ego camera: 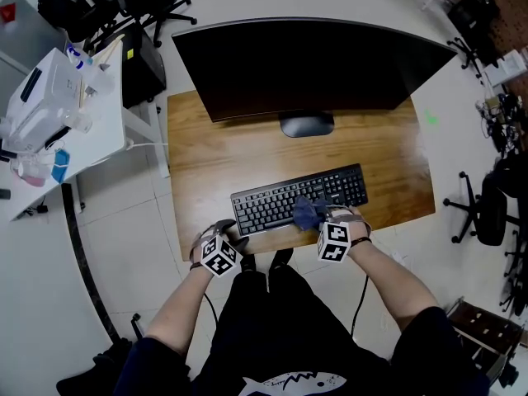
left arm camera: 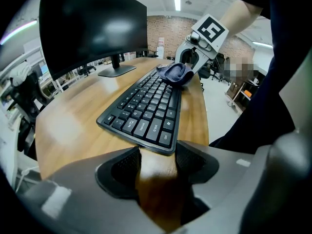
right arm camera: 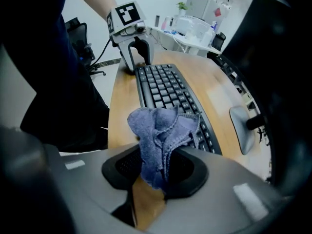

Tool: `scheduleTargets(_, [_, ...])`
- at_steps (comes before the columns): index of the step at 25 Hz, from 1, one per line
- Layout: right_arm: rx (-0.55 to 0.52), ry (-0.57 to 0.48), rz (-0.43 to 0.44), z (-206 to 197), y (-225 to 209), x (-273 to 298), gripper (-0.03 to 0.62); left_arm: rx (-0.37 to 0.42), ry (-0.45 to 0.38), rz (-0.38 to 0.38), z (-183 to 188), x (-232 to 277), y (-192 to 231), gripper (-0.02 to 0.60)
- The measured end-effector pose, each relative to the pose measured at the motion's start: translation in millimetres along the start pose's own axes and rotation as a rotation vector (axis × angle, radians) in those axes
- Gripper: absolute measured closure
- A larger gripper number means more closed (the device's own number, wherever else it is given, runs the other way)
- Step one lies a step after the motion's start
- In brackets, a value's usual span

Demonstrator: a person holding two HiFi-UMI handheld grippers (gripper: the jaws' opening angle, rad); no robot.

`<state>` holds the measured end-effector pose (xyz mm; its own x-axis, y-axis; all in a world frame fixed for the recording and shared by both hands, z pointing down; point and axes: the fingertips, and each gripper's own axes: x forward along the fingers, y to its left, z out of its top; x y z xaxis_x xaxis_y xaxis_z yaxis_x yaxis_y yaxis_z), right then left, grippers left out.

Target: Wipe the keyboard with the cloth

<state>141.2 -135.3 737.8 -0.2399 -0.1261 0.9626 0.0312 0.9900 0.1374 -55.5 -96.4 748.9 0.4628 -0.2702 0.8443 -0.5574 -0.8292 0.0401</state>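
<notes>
A black keyboard lies on the wooden desk, near its front edge. My right gripper is shut on a bunched blue cloth, which rests on the keys right of the keyboard's middle. In the right gripper view the cloth stands up between the jaws of the right gripper, above the keys. My left gripper sits at the keyboard's left front corner. Its jaws stand a little apart over bare wood, so the left gripper is open and holds nothing.
A wide dark monitor on an oval foot stands behind the keyboard. A white side table with equipment is at the left. Office chairs stand around on the pale floor.
</notes>
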Motion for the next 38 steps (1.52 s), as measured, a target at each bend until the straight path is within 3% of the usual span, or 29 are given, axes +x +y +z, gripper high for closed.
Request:
scheduleTargets(4, [0.085,0.039,-0.034,-22.2,-15.6,-10.8,0.465,-0.003,0.006,0.0,-0.2,-1.1,-0.7,0.35])
scheduleTargets(8, [0.141,-0.091,-0.055,21.9,-26.8,-25.6,0.465,-0.003,0.011,0.002,-1.2,-0.5,-0.1,0.35])
scheduleTargets(12, [0.063,-0.181,-0.008,83.3,-9.7,-15.8,0.465,-0.007,0.016,0.004,-1.7,0.0,-0.5,0.35])
scheduleTargets(16, [0.003,-0.17,0.021,97.2,8.1,5.9,0.465,-0.007,0.022,0.003,-1.8,0.1,-0.5,0.35])
scheduleTargets(20, [0.03,-0.149,0.012,65.6,4.7,4.5,0.465,-0.008,0.022,0.008,-1.2,0.3,0.2,0.35])
scheduleTargets(29, [0.134,-0.013,-0.051,-58.1,-30.2,-15.9,0.465,-0.012,0.029,0.011,-1.9,-1.3,-0.2,0.35])
scheduleTargets(38, [0.258,0.069,-0.1,-137.1,-50.8,-31.6,0.465,-0.019,0.038,0.018,-2.5,-0.9,-0.3,0.35])
